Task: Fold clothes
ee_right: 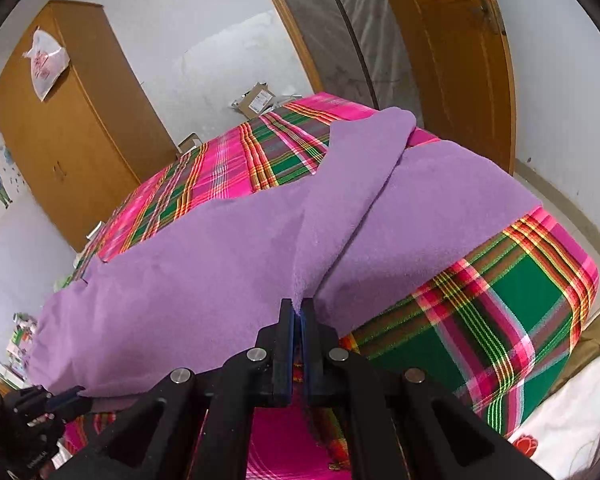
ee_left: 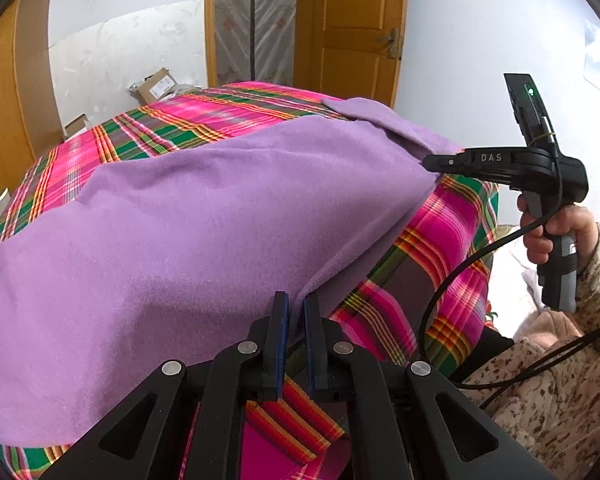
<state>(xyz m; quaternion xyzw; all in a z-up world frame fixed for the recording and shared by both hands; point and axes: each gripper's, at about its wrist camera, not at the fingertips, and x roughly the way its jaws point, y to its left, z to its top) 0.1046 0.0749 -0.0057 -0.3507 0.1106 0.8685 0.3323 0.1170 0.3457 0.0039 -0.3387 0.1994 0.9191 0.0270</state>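
Note:
A large purple cloth point(ee_left: 220, 220) lies spread over a bed with a pink and green plaid sheet point(ee_left: 440, 240). My left gripper point(ee_left: 296, 304) pinches the cloth's near edge between its blue pads, with only a narrow gap left. To the right, my right gripper point(ee_left: 430, 162) grips another point of the same edge, and a hand holds its handle. In the right wrist view the right gripper point(ee_right: 299, 310) is shut on a raised fold of the purple cloth point(ee_right: 220, 260). The left gripper point(ee_right: 66, 396) shows at the bottom left, at the cloth's corner.
A wooden wardrobe point(ee_right: 68, 132) stands at the far left and a wooden door point(ee_left: 356, 32) behind the bed. Cardboard boxes point(ee_left: 156, 86) lie past the bed's far edge. A black cable point(ee_left: 452, 280) hangs from the right gripper. White bedding point(ee_right: 580, 400) lies at the right.

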